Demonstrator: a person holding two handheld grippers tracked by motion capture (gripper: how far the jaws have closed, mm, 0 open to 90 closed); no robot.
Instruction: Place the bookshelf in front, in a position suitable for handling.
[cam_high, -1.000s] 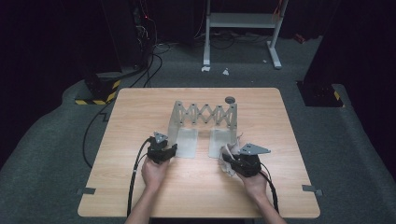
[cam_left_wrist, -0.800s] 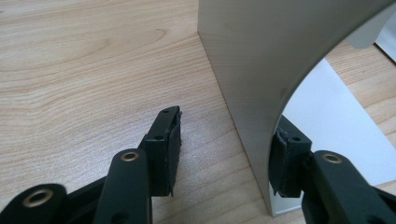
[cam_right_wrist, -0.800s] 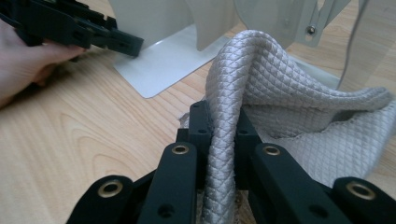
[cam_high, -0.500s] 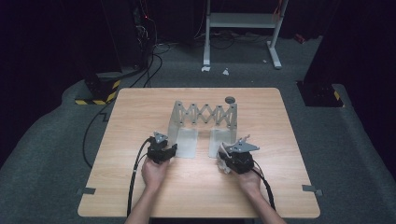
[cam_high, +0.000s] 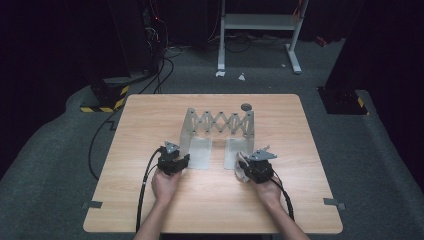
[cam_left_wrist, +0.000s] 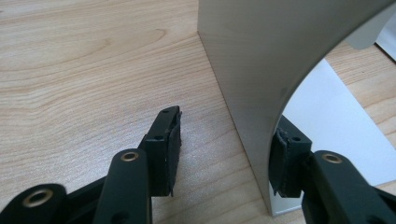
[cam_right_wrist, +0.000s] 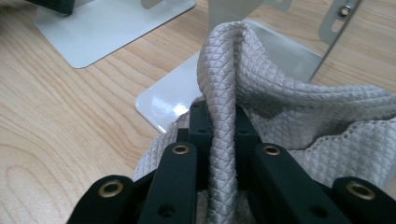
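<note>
A grey metal rack (cam_high: 220, 122) with a scissor-lattice top stands mid-table on two flat base plates (cam_high: 201, 152). My left gripper (cam_high: 181, 161) (cam_left_wrist: 224, 149) is open astride the rack's left upright panel (cam_left_wrist: 252, 60); the left pad (cam_left_wrist: 169, 149) stands clear of the panel, while the other pad sits behind its edge. My right gripper (cam_high: 248, 162) (cam_right_wrist: 223, 126) is shut on a fold of pale grey quilted cloth (cam_right_wrist: 224, 84) (cam_high: 241, 167), low beside the right base plate (cam_right_wrist: 173, 100).
The wooden table (cam_high: 150, 125) has bare surface left, right and in front of the rack. A small dark round object (cam_high: 246, 106) lies behind the rack's right end. Cables trail from both grippers over the near edge. A white stand (cam_high: 257, 22) is on the floor beyond.
My right gripper has sunk slightly toward the table and shifted a little left, carrying the cloth. The left gripper has stayed put.
</note>
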